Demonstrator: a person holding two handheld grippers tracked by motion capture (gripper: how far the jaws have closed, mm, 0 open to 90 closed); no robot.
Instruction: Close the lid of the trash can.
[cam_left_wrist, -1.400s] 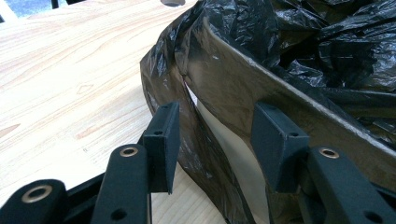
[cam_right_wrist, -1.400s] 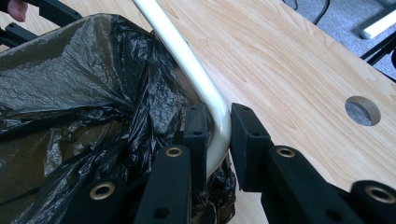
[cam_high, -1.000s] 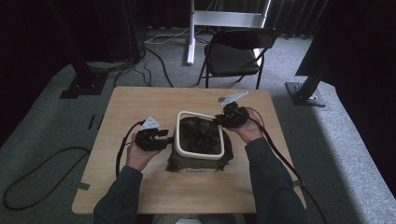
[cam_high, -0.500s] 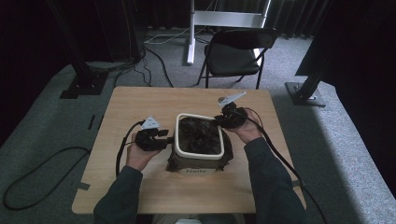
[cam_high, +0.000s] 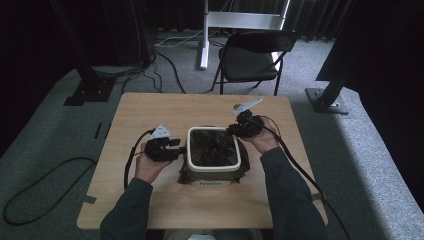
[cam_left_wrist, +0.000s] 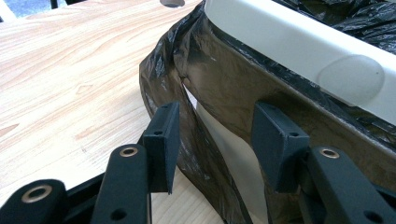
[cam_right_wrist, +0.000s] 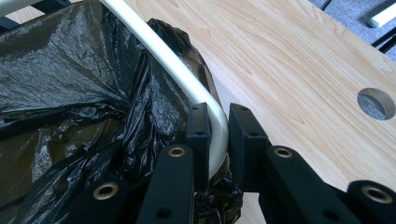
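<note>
A white bin (cam_high: 210, 184) lined with a black plastic bag (cam_high: 212, 147) stands mid-table, with a white rim ring (cam_high: 212, 169) on top. My right gripper (cam_high: 235, 129) is at its far right corner. In the right gripper view, the right gripper (cam_right_wrist: 218, 126) is shut on the rim ring (cam_right_wrist: 163, 60), one pad inside and one outside, having just closed a little tighter; the bag (cam_right_wrist: 70, 70) sags inside. My left gripper (cam_high: 179, 146) sits at the bin's left side. In its own view, the left gripper (cam_left_wrist: 217, 140) is open, its pads straddling the bag's loose overhang (cam_left_wrist: 224, 70) below the rim ring (cam_left_wrist: 289, 42).
The wooden table (cam_high: 165, 110) has bare surface all around the bin and a round cable hole (cam_right_wrist: 376, 103) near its far right. A black folding chair (cam_high: 252, 57) and a white stand (cam_high: 240, 20) are beyond the table. Cables (cam_high: 45, 170) lie on the floor at left.
</note>
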